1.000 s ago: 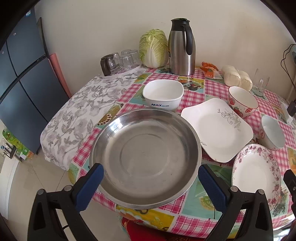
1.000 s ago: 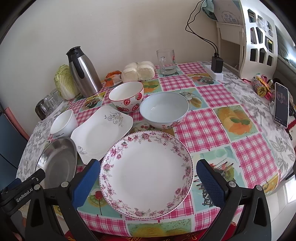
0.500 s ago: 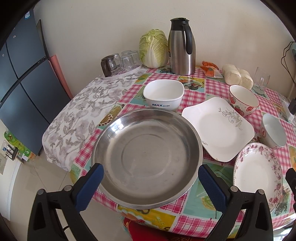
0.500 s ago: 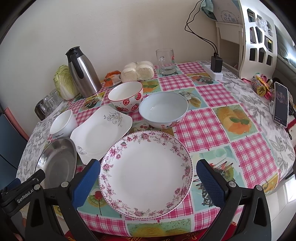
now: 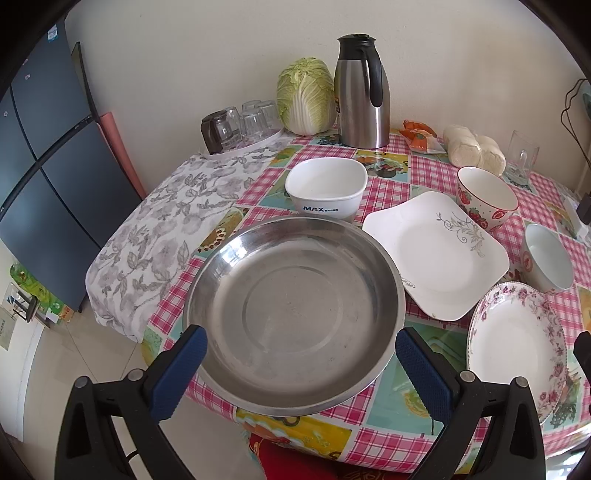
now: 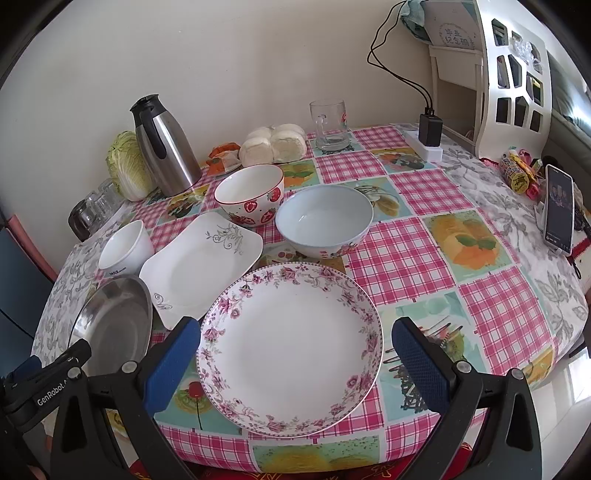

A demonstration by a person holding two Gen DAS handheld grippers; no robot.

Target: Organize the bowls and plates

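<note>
Read "MAX" in blue, followed by smaller unreadable characters, on the side of the white square bowl (image 5: 327,192) beyond the steel dish ahead of the left gripper (image 5: 301,373). Read "GenRobot" in white on the black arm of that same gripper (image 6: 44,384), seen low and to the left of the right gripper (image 6: 295,365). Printed characters on the paper (image 6: 452,31) far ahead to the right, too small to read.

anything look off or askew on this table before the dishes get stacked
Nothing is spilled or broken. The steel basin and the floral plate both sit with their near rims slightly past the table edge.
</note>
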